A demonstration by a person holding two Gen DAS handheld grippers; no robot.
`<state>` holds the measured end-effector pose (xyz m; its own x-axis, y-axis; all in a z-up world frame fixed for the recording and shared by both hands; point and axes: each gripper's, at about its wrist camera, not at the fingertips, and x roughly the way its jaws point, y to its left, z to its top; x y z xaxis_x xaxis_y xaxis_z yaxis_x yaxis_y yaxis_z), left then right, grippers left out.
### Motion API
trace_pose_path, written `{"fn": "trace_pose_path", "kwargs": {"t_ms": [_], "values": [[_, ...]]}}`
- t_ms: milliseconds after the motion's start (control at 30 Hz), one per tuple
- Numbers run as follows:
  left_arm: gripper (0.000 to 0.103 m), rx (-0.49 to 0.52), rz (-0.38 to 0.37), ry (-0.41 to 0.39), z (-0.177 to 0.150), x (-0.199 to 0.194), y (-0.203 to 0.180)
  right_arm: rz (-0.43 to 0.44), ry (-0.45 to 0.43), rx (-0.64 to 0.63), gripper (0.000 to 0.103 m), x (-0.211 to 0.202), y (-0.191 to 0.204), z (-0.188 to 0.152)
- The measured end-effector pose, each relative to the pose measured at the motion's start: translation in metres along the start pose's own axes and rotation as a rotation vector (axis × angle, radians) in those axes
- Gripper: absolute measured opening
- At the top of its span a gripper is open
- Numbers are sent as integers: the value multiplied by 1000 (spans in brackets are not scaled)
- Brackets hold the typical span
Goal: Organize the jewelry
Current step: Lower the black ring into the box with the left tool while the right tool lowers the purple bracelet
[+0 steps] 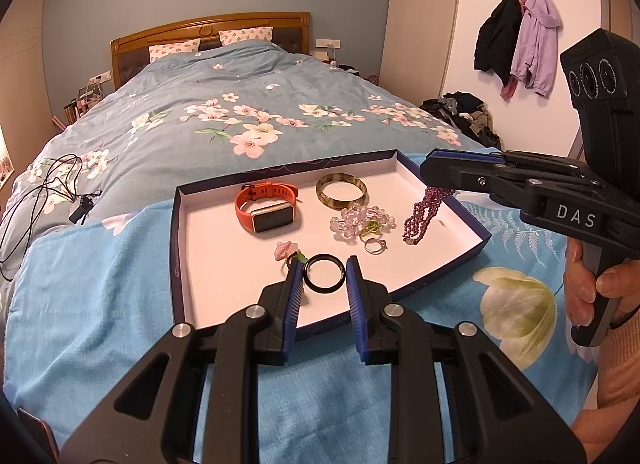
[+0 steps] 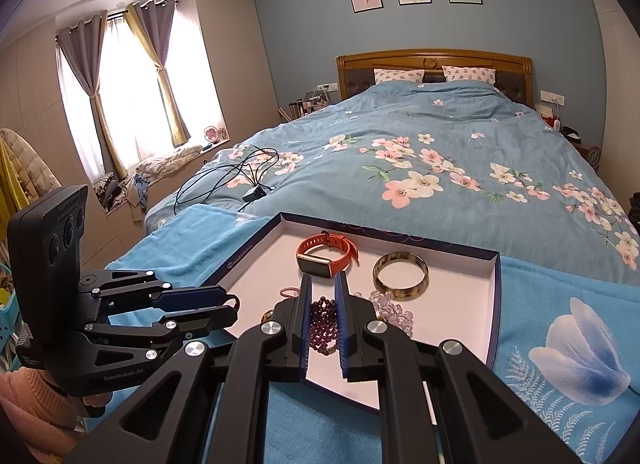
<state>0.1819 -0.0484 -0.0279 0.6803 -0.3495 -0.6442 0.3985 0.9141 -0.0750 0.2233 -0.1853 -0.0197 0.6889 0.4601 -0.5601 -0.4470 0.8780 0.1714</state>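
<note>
A dark blue box lid (image 1: pixel 176 244) (image 2: pixel 496 304) with a white inside lies on a blue towel on the bed. My left gripper (image 1: pixel 323 264) (image 2: pixel 230 304) is shut on a black ring (image 1: pixel 323 272) over the lid's near edge. From the right, my right gripper (image 1: pixel 430 173) (image 2: pixel 323 280) is shut on a purple bead strand (image 1: pixel 424 215) (image 2: pixel 322 324), whose end hangs down onto the lid. Loose in the lid are an orange watch (image 1: pixel 266 207) (image 2: pixel 326 254), an amber bangle (image 1: pixel 341 191) (image 2: pixel 400 276), clear pink beads (image 1: pixel 360 221) (image 2: pixel 394 310), a silver ring (image 1: pixel 375 245) and a pink flower piece (image 1: pixel 284 250).
The blue towel (image 1: pixel 100 284) (image 2: pixel 560 284) covers the foot of the flowered bedspread. A black cable with a charger (image 1: pixel 52 183) (image 2: pixel 240 175) lies on the bed to the left. A hand (image 1: pixel 592 288) grips the right tool's handle. Clothes are piled at the bed's far right.
</note>
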Motion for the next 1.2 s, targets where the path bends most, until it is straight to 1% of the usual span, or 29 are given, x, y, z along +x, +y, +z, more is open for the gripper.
{"fn": "trace_pose_path", "kwargs": {"t_ms": [633,1200], "values": [[23,-6,11,6,4,9,5,4,20,10,10,8,-5,-1],[23,-15,20,34,3,25,8,-4,42,19,10,18,-11,-1]]}}
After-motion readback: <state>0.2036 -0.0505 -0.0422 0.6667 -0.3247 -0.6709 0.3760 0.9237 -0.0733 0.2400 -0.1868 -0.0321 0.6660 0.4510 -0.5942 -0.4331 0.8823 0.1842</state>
